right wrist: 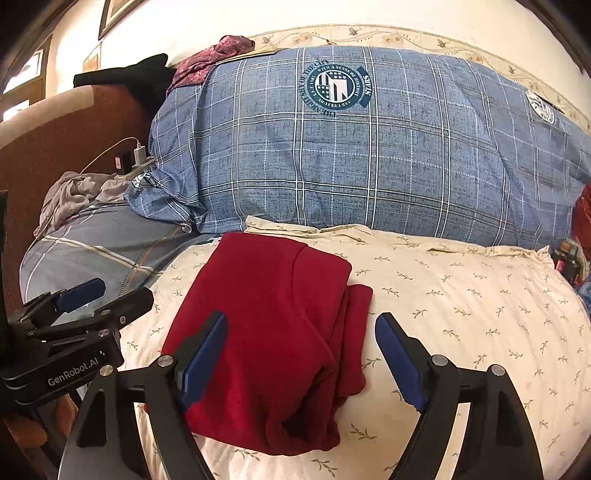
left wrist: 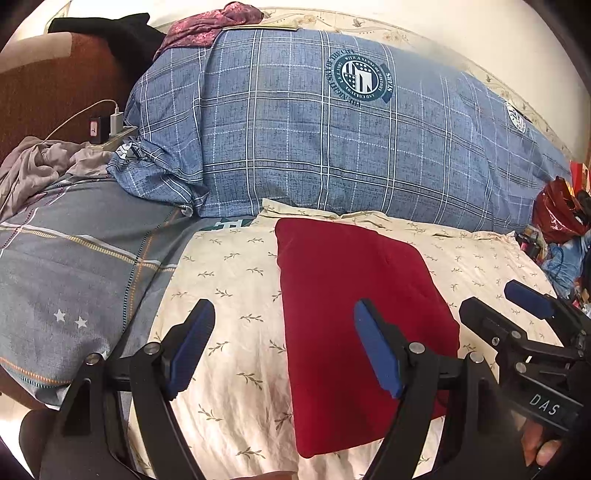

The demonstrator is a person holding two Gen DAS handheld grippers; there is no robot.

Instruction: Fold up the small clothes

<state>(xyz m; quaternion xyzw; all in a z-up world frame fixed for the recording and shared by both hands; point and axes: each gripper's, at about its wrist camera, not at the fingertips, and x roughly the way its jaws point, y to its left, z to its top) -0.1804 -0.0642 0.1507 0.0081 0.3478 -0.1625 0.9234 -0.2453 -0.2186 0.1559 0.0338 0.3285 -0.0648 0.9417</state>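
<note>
red garment (left wrist: 354,317), folded into a neat rectangle, lies flat on a cream sheet (left wrist: 229,280) printed with small leaf sprigs, just in front of a big blue plaid duvet (left wrist: 332,147) bearing a round crest. from the right wrist view its folded layers show along the right edge, one flap sticking out a little beyond the top layer.

starting at the far left of the left wrist view: a brown upholstered headboard (left wrist: 55,85), a crumpled grey cloth (left wrist: 40,166), and a white charger with its cable (left wrist: 116,118) plugged into a power strip beside a small black adapter. below them lies a grey-blue pillow (left wrist: 74,266) with thin stripes and two white stars. a maroon patterned cloth (left wrist: 214,26) is draped over the top of the duvet.

next comes the left gripper (left wrist: 284,350), its blue-padded jaws standing wide apart with nothing between them; one pad is over the cream sheet, the other over the garment, and neither can be seen pressing on the cloth.

further right, the right gripper (right wrist: 301,363) is likewise spread wide and holds nothing; its left pad is over the garment, its right pad over bare sheet, and the garment's right edge lies in the gap between them.

at the far right of the left wrist view, past the edge of the bed, sits a red plastic bag (left wrist: 557,210) among clutter too jumbled to make out.
</note>
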